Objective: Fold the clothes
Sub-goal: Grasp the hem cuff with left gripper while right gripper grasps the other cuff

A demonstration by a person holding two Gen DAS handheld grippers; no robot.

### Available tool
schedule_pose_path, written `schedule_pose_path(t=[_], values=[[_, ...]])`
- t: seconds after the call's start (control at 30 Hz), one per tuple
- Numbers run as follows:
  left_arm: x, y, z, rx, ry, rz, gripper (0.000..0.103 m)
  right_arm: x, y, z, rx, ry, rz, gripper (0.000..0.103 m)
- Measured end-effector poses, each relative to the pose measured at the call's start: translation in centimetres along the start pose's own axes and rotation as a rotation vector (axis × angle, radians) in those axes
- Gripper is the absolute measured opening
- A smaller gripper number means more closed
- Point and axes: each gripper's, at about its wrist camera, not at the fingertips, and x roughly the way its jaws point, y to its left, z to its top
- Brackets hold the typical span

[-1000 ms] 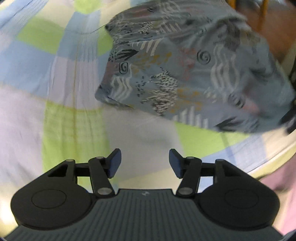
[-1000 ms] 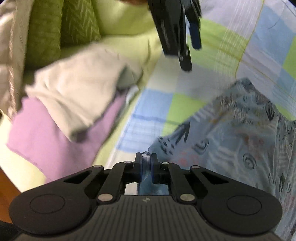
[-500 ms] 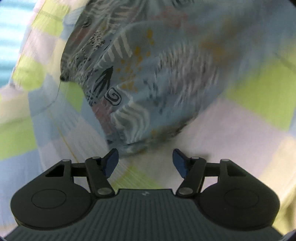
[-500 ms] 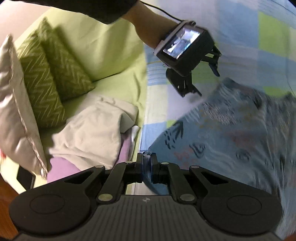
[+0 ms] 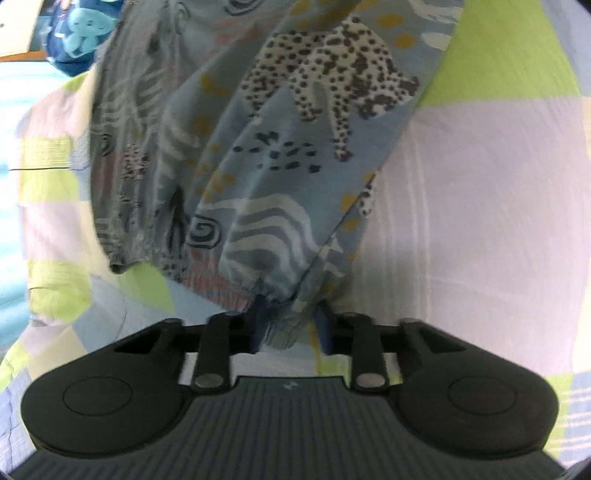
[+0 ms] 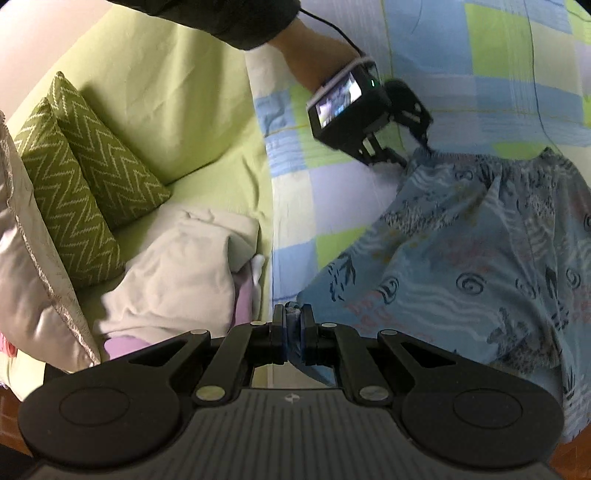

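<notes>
A blue garment point(image 5: 295, 166) printed with leopards and swirls lies spread on the patchwork bed cover point(image 5: 480, 184). My left gripper point(image 5: 290, 325) is at its gathered elastic hem; its jaws are closing, and the bunched fabric fills the gap between the pads. In the right wrist view the same garment point(image 6: 461, 266) stretches from my right gripper point(image 6: 293, 325), shut on its near corner, to the left gripper point(image 6: 413, 151) at the far corner. The near edge is lifted off the cover point(image 6: 332, 184).
Two green zigzag pillows point(image 6: 85, 184) and a grey one point(image 6: 26, 277) lean at the left. A beige cloth pile point(image 6: 177, 269) lies on lilac fabric point(image 6: 122, 347) beside the cover. A person's forearm point(image 6: 314, 48) reaches in from above. A blue plush toy point(image 5: 85, 29) sits far off.
The left gripper rolled, dropped to the garment's hem and went from wide open to closing on it. The right gripper lifted slightly, still holding its corner.
</notes>
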Motion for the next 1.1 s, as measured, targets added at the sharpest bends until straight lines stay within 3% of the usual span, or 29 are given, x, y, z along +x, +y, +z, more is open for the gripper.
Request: schedule_pose_path(t=[0.1, 0.27, 0.43, 0.57, 0.83, 0.97, 1.1], values=[[0.0, 0.9, -0.2, -0.084, 0.021, -0.024, 0.002, 0.0, -0.1, 0.5, 0.007, -0.003, -0.006, 0.006], [-2.4, 3.7, -2.3, -0.228, 0.045, -0.037, 0.002, -1.5, -1.1, 0.8, 0.028, -0.012, -0.050, 0.006], [-4.4, 6.3, -3.1, -0.293, 0.040, -0.081, 0.002, -2.1, 0.1, 0.8, -0.005, 0.000, 0.007, 0.006], [-4.3, 10.2, -2.8, -0.394, 0.046, -0.109, 0.002, -4.3, -1.6, 1.7, 0.064, -0.032, -0.062, 0.006], [-2.2, 20.8, -1.2, -0.642, 0.036, -0.172, 0.002, -12.4, -13.0, 1.4, 0.273, -0.088, -0.271, 0.006], [0.5, 26.2, 0.1, -0.735, 0.026, -0.229, 0.002, -14.7, -20.4, -1.1, 0.359, -0.080, -0.308, 0.006], [4.8, 30.1, 1.5, -0.753, 0.068, -0.302, 0.002, -16.4, -27.9, -3.8, 0.449, -0.061, -0.312, 0.006]])
